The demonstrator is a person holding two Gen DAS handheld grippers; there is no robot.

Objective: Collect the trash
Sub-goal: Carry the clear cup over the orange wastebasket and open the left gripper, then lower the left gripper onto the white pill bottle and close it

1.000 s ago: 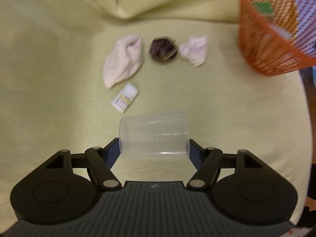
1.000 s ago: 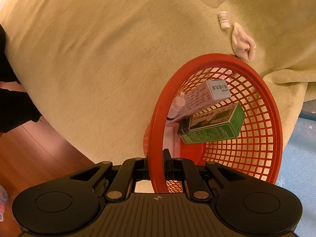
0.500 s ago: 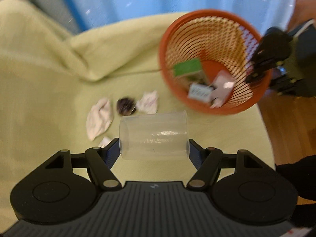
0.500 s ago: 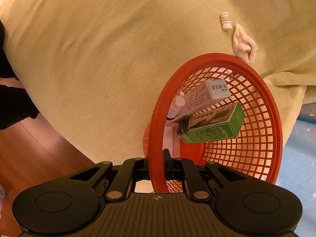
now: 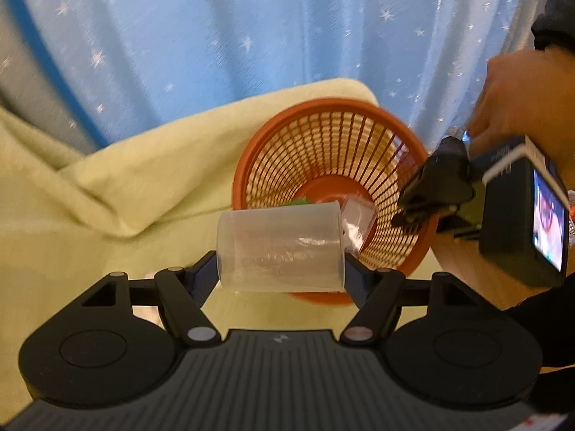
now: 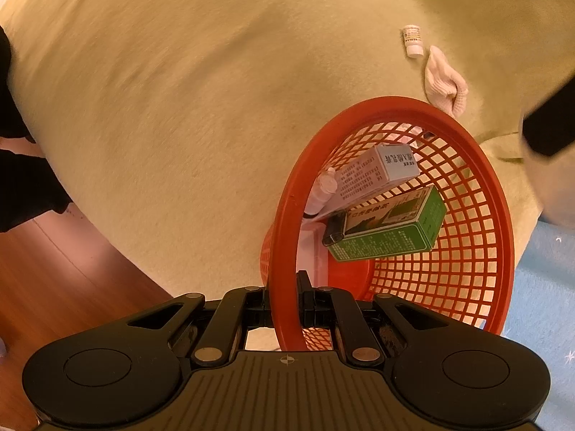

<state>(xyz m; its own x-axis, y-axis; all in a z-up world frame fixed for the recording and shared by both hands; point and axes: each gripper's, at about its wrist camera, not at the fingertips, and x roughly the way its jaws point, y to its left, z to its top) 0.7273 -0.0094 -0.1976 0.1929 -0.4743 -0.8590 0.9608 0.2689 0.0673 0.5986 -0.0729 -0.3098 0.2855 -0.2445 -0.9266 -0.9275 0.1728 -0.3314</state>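
My left gripper (image 5: 281,269) is shut on a clear plastic cup (image 5: 280,249), held sideways in the air just in front of the tilted red mesh basket (image 5: 323,151). My right gripper (image 6: 285,305) is shut on the near rim of that red basket (image 6: 478,215); it also shows at the right of the left wrist view as the right gripper (image 5: 424,194), held by a hand (image 5: 521,100). Inside the basket lie a green box (image 6: 391,226), a white box (image 6: 377,172) and a small white tube (image 6: 323,188). On the yellow-green blanket (image 6: 215,89) remain a small white bottle (image 6: 412,40) and a crumpled white tissue (image 6: 445,84).
A light blue starred curtain (image 5: 269,36) hangs behind the basket. The blanket bunches in a fold (image 5: 118,179) at the left. Wooden floor (image 6: 54,269) shows beyond the blanket's edge, with a dark sleeve (image 6: 21,179) at the far left.
My left gripper rose and tilted up with the cup, swinging from the trash on the blanket toward the basket's mouth. The right gripper and basket kept still.
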